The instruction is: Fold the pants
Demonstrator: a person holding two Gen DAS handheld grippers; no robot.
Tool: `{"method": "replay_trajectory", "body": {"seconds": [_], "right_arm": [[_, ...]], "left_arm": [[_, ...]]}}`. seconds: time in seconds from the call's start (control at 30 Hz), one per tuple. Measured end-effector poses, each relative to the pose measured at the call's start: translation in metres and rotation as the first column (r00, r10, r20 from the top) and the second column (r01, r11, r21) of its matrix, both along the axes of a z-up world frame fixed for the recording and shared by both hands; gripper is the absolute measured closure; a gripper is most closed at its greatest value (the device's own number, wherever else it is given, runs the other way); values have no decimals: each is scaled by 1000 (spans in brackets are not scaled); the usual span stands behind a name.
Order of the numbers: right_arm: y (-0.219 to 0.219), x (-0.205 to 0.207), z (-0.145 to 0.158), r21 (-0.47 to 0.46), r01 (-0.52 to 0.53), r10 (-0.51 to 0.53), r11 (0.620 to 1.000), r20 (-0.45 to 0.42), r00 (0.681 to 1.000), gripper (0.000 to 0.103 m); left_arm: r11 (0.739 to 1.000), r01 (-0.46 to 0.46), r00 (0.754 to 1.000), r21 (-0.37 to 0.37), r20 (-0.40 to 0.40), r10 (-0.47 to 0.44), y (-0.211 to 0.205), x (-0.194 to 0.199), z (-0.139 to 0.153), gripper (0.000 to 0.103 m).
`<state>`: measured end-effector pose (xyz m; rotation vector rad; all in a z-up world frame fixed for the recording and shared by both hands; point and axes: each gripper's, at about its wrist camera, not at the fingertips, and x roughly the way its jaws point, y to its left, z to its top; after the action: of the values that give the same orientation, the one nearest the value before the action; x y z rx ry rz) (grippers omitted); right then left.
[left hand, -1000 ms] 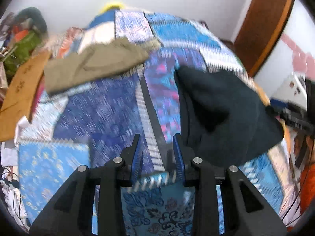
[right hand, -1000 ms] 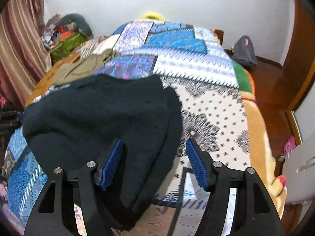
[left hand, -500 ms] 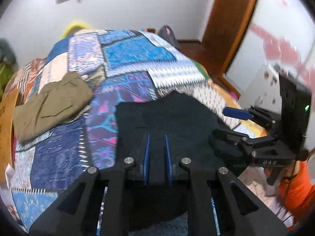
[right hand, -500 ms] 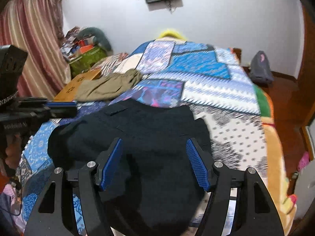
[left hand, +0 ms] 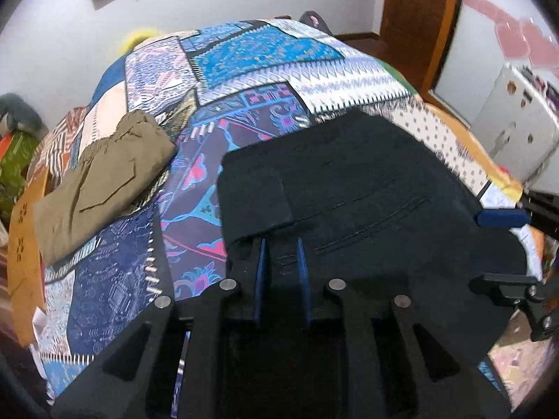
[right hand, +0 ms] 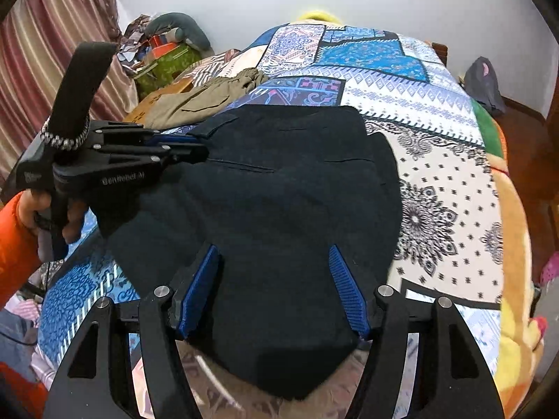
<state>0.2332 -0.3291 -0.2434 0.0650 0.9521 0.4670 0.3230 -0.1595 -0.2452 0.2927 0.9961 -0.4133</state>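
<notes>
Over dark pants point(right hand: 286, 188) — right gripper point(right hand: 274, 288) spread wide.

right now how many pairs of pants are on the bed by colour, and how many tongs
black pants: 1
olive pants: 1
tongs: 2, the left tongs and the right tongs
total: 4 things, 2 pants and 2 tongs
</notes>
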Motion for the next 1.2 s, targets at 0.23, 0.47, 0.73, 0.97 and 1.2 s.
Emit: {"method": "replay_trajectory", "body": {"seconds": [0.23,0.47,0.73,0.97,1.2], "right_arm": [[-14,-14,25,-113,92,-88,989,44,995,36],[-39,-10,41,-108,192,-182,975,98,978,36],[-32,13,11,-83,169,-170,982,-5,986,31],[-43,37,-23,98,139,-118,985,-191,974,24],[-43,52,-38,178,90,-46,980,-240,970,12]], "left_arm": [[996,-74,996,-43,53,76,34,-17,50,42],[988,-116,993,-101,-5,116,50,-23,55,19],[990,-88,987,-111,-142,72,35,-13,13,19],[987,-81,958,-136,-283,40,21,9,-16,19],[986,-77,944,-151,-329,23,7,29,-26,16]]}}
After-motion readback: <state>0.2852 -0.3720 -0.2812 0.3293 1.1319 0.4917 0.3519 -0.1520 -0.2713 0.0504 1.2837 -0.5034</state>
